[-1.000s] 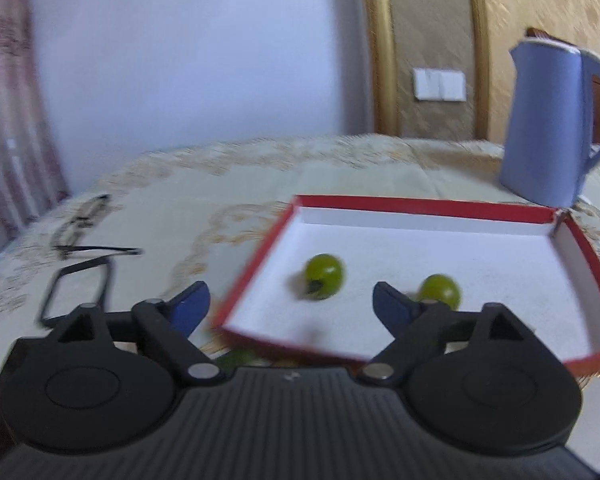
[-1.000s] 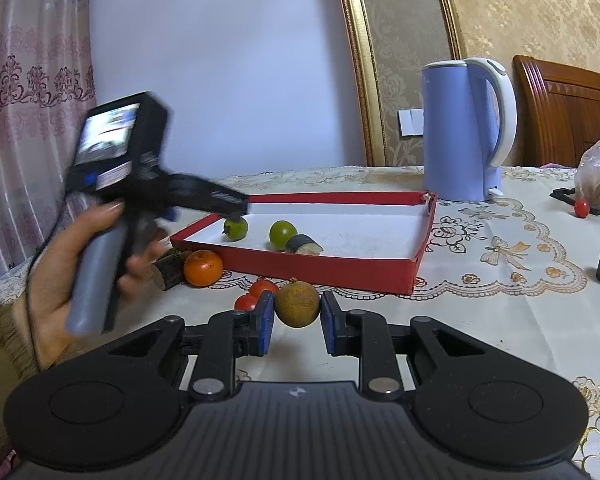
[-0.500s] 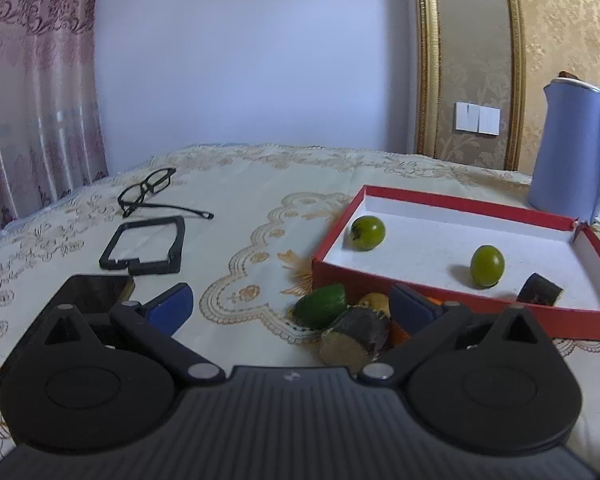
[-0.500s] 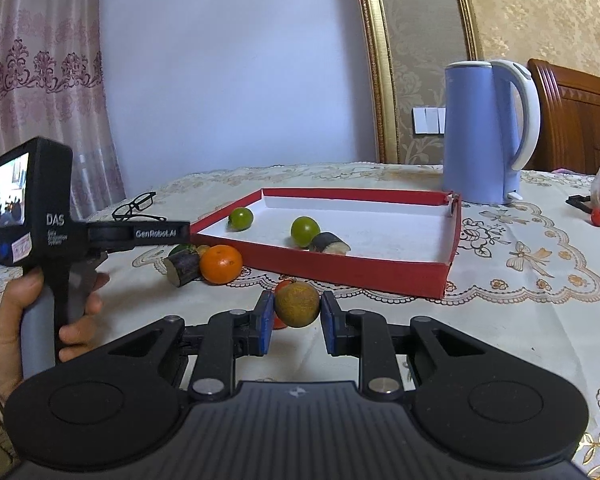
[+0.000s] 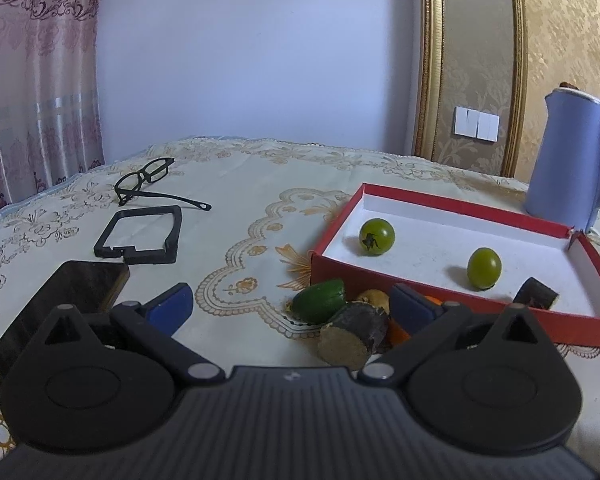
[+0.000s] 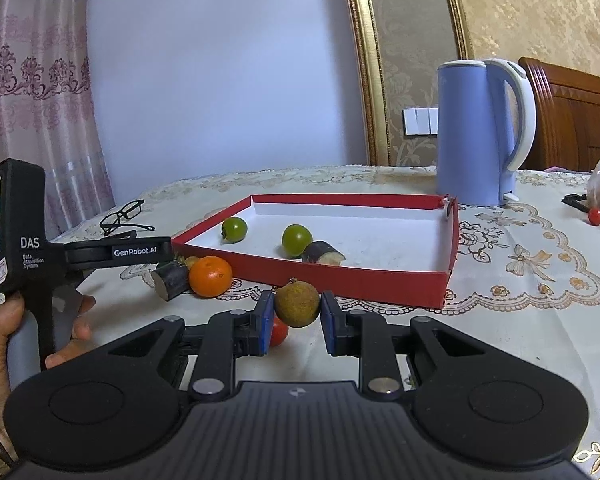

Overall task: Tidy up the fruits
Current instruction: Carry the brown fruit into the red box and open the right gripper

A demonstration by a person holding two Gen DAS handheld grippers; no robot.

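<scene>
We're holding the right gripper low and level over the tablecloth, just short of the red tray, and its blue pads are pinching the brown longan from both sides, lifted a bit above a small red tomato that's sitting right behind it. The left gripper is hanging off to the left with its jaws spread wide and nothing in them; in the right wrist view we're gripping its handle with our left hand, nose pointing at the loose fruit by the tray's near-left corner.

Counting stuff: in the tray we're seeing two green tomatoes plus one dark cut piece. Outside it, by that corner, there's one orange, one dark cut chunk, one green piece, and something small and yellowish tucked behind, can't tell what. One more red tomato is sitting far right

Other bits: one blue kettle, one pair of glasses, one black frame, one phone
</scene>
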